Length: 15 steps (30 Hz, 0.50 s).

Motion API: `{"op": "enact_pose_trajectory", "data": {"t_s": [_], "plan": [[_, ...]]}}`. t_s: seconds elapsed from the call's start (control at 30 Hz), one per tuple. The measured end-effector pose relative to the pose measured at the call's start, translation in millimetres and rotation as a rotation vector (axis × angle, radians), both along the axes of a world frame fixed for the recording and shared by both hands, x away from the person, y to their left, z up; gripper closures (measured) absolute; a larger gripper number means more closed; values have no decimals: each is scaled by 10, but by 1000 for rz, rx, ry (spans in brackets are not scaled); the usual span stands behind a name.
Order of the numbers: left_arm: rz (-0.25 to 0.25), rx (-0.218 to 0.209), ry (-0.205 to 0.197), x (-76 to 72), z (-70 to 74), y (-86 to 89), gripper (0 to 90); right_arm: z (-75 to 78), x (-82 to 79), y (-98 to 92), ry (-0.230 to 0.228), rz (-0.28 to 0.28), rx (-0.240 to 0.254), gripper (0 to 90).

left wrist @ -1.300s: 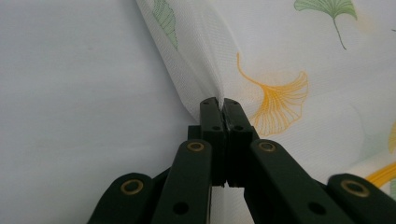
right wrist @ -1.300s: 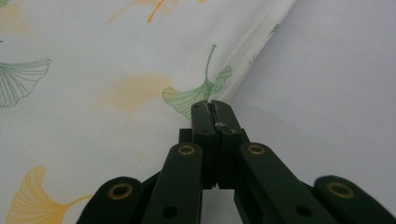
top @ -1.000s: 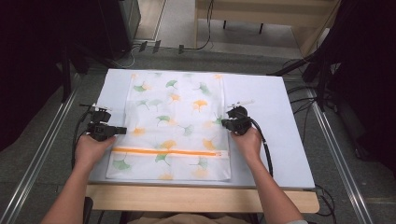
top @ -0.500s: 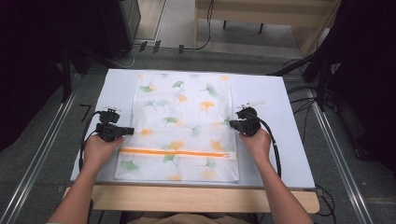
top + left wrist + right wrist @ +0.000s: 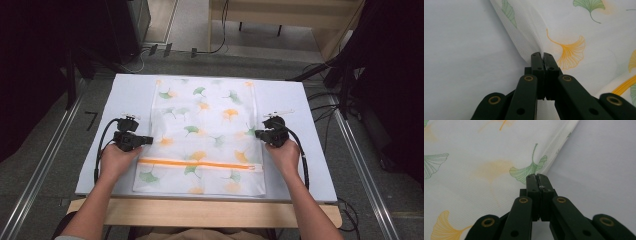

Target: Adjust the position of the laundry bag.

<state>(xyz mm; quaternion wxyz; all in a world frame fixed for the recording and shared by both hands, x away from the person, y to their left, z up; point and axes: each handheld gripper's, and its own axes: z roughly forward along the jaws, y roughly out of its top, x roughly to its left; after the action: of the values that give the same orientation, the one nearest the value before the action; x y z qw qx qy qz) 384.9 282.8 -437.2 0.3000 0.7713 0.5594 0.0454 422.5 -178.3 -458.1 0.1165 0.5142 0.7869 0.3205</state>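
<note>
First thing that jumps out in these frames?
The white mesh bag printed with green and orange ginkgo leaves, spread flat mid-table, its orange zipper running across near the person's side. The left gripper and right gripper each pinch a side edge, jaws shut.

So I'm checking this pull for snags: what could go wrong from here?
Each hand-held gripper, left and right, pinches only a thin bit of the mesh bag's edge, so the mesh could slip out or tear. The bag's near end already lies at the table edge and might slide off.
</note>
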Motion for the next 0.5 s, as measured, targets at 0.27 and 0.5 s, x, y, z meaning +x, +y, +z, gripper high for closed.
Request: {"op": "enact_pose_trajectory", "data": {"t_s": [0.27, 0.5], "plan": [[-12, 8, -4, 59, -37, -125, 900, -44, 52, -164, 12, -40, 28, 900], [-19, -7, -3, 79, -53, -92, 897, -88, 90, -144, 9, -31, 15, 900]]}}
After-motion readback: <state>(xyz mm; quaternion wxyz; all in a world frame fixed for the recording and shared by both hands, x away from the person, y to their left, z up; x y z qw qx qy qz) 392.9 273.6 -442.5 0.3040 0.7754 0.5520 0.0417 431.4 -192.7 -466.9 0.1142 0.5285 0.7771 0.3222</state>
